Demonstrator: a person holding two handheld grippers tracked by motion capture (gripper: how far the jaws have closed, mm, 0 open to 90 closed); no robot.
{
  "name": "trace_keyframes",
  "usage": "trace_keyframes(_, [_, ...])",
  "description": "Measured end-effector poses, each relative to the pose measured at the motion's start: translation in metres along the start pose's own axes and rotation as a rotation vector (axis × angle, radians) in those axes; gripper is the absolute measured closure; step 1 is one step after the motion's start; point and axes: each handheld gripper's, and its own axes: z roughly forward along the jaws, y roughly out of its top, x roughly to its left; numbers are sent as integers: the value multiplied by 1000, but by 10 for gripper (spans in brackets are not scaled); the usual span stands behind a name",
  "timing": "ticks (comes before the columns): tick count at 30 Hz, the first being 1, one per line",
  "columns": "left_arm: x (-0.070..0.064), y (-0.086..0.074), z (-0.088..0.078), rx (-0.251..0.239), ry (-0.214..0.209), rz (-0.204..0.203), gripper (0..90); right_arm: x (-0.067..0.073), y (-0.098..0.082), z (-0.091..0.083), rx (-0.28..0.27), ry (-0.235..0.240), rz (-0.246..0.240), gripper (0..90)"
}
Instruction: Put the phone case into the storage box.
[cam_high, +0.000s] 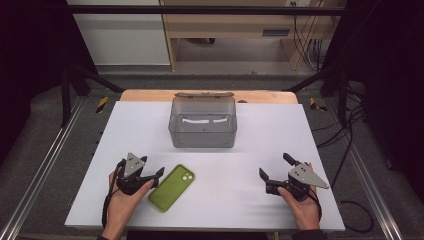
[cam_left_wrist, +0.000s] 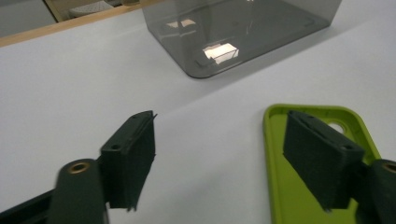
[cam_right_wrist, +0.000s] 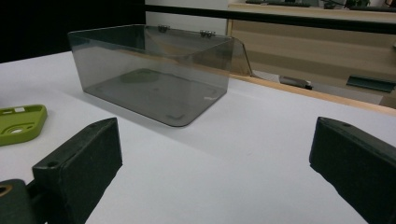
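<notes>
White tabletop (cam_high: 280, 145) bears green case (cam_high: 171, 188).

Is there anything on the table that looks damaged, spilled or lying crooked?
Nothing looks damaged or spilled. The green phone case lies flat but at a slant to the table's edges, beside the open left tongs. The grey transparent box stands straight.

Green phone case (cam_high: 172, 188), smoky grey box (cam_high: 202, 131), white table (cam_high: 260, 150).
</notes>
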Motion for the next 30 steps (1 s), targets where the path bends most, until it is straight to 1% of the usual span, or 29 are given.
trace_keyframes(1, [1,0,-4,-7,-1,-4,159,0,0,1,4,1,0,25])
trace_keyframes(3, [3,-3,-11,-10,-3,-40,100,1,-1,2,13,2,-6,27])
trace_keyframes(4, [4,-6,-13,-9,-7,-53,88,2,-1,2,15,1,-8,27])
trace_keyframes(5, [5,-8,-14,-3,-10,-52,84,2,0,2,14,2,-10,27])
trace_keyframes(6, [7,-11,-13,13,-12,-43,83,2,0,2,16,4,-12,28])
trace_keyframes(7, [8,-13,-12,34,-5,-27,79,2,0,2,14,5,-15,28])
trace_keyframes(8, [10,-15,-12,55,0,-28,76,2,0,2,15,7,-19,28])
trace_keyframes(10, [12,-14,-12,60,-18,-71,77,2,1,2,15,8,-26,28])
trace_keyframes(11, [12,-13,-13,62,-27,-78,77,2,1,1,15,9,-22,27])
trace_keyframes(13, [8,-11,-12,90,-46,-65,85,1,1,1,11,10,-16,29])
trace_keyframes(14, [5,-10,-11,105,-51,-49,88,1,1,1,14,11,-20,28])
trace_keyframes(15, [2,-10,-9,114,-63,-45,88,1,0,1,19,9,-24,28])
trace_keyframes(16, [0,-10,-7,128,-81,-37,86,1,0,1,22,10,-24,29])
trace_keyframes(17, [-3,-11,-4,129,-96,-36,85,1,-1,1,26,7,-27,30])
trace_keyframes(18, [-4,-12,-3,129,-96,-33,85,1,0,1,30,3,-31,33])
trace_keyframes(19, [-5,-13,-2,139,-89,-25,85,1,0,0,29,1,-30,35])
trace_keyframes(21, [-7,-15,-1,143,-79,-43,69,2,1,-1,24,-1,-31,34])
trace_keyframes(22, [-8,-15,-1,158,-74,-43,56,2,1,-1,24,0,-32,34])
trace_keyframes(23, [-9,-15,-1,166,-60,-45,55,2,1,-1,26,2,-32,33])
trace_keyframes(24, [-10,-16,-1,180,-45,-45,56,3,1,0,29,1,-32,32])
trace_keyframes(25, [-10,-16,-1,185,-41,-44,56,3,1,1,29,1,-28,32])
trace_keyframes(27, [-10,-16,-1,193,-48,-48,74,4,1,2,33,1,-27,31])
trace_keyframes(28, [-10,-17,-1,196,-51,-55,98,4,1,2,33,1,-30,31])
trace_keyframes(29, [-10,-17,-1,206,-59,-54,148,5,1,2,33,1,-31,31])
trace_keyframes(30, [-11,-17,-1,205,-64,-53,195,5,1,3,34,2,-32,31])
